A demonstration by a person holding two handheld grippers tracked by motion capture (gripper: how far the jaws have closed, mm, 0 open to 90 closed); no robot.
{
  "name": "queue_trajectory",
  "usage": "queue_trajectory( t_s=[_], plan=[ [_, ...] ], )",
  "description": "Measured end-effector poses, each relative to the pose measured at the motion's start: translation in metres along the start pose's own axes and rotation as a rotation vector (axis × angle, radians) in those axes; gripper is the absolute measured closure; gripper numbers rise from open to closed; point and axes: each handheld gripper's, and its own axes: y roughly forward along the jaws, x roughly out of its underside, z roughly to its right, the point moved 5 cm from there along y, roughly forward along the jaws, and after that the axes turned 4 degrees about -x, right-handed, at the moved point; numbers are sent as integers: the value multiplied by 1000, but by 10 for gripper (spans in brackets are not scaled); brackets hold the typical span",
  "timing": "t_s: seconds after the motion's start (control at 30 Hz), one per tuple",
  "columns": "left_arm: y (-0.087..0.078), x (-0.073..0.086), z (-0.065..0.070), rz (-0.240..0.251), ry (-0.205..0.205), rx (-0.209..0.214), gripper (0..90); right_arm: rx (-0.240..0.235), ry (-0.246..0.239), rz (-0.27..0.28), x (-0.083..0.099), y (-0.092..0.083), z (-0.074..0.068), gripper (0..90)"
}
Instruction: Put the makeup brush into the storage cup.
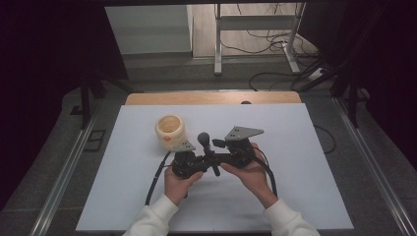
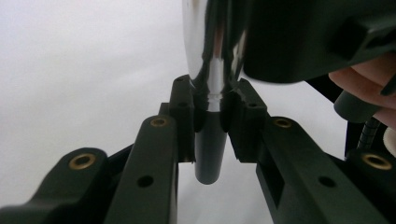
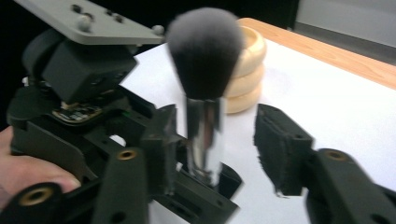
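Although held up off the white counter (image 1: pixel 305 187), still best sized up from the big things down. Left of the counter's middle, toward the far edge: a pale ribbed wooden pot (image 1: pixel 170 131), mouth up, standing near the hands but touching nothing.

In front of the pot, above the middle of the counter and a little toward the near edge: the left tongs (image 2: pixel 210 116), clamped tight on the dark tapered handle of a makeup brush (image 3: pixel 205 56), pads pressing from both sides just under the shiny metal collar. Facing them, the right tongs (image 3: pixel 219 151), standing apart, one pad just beside the collar, the other clear of it, pressing on nothing.

Brush upright, bristle head on top, handle tip poking out below the left pads.

Likely very light, so no call for a hard squeeze. Stiff in handle and collar, soft and springy in the dark bristle head. Polished collar probably slippery and round, prone to twisting or sliding between flat pads. Matte handle the safer hold, and narrow toward the tip, so better gripped high, near the collar. Best to keep off the bristles: easily crushed or splayed, and no firm purchase there.
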Motion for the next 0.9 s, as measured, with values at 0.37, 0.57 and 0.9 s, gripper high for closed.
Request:
queue_trajectory(
  t_s=[0.37, 0.57, 0.9],
  plan=[
    [-10, -3, -7, 19, -8, -21, 740, 58, 44, 16, 1, -17, 16, 290],
    [-15, -5, -11, 32, 0, -40, 740, 86, 60, 7, 10, -32, 29, 251],
    [-24, -8, -16, 47, -1, -68, 740, 110, 60, 8, 19, -47, 37, 235]
  ],
)
